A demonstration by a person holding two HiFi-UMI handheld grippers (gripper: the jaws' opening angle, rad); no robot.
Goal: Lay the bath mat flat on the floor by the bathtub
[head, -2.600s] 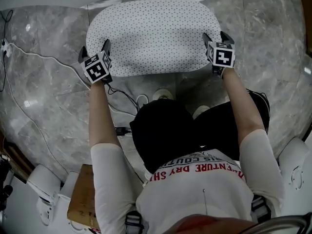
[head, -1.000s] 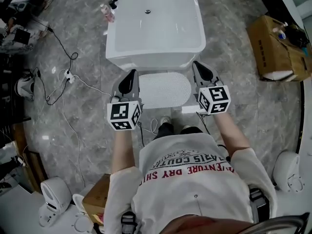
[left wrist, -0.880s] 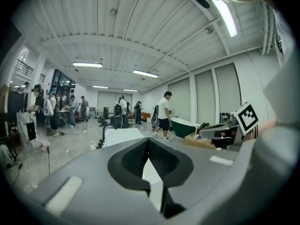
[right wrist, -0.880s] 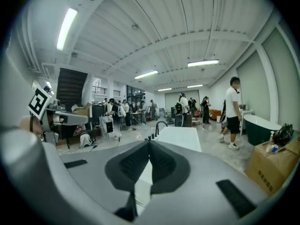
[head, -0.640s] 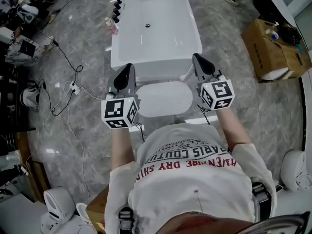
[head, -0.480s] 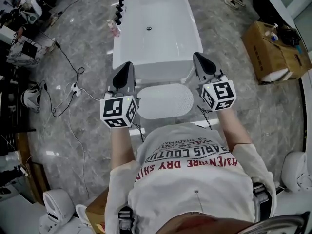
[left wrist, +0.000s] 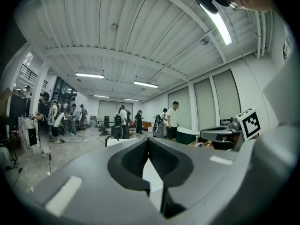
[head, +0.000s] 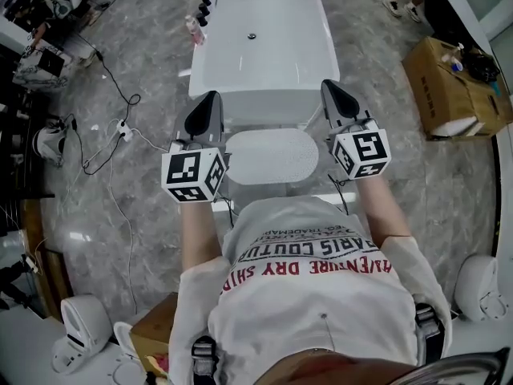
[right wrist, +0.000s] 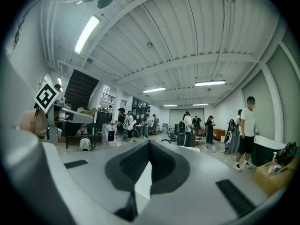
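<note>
We held the left gripper [head: 210,99] and the right gripper [head: 329,87] raised, each with its jaws pressed together on nothing. The bath mat [head: 271,156] lay flat on the floor [head: 120,191] below and between them, just on the near side of the bathtub [head: 264,46], its long axis running left to right. Neither gripper looked nearer to it than the other. Both gripper views faced out into the room and showed no mat. We could not tell whether its far edge touched the bathtub, and our own shoulders [head: 313,295] cut off the floor just near of it.

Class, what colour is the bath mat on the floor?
The bath mat is white; best in head view.
</note>
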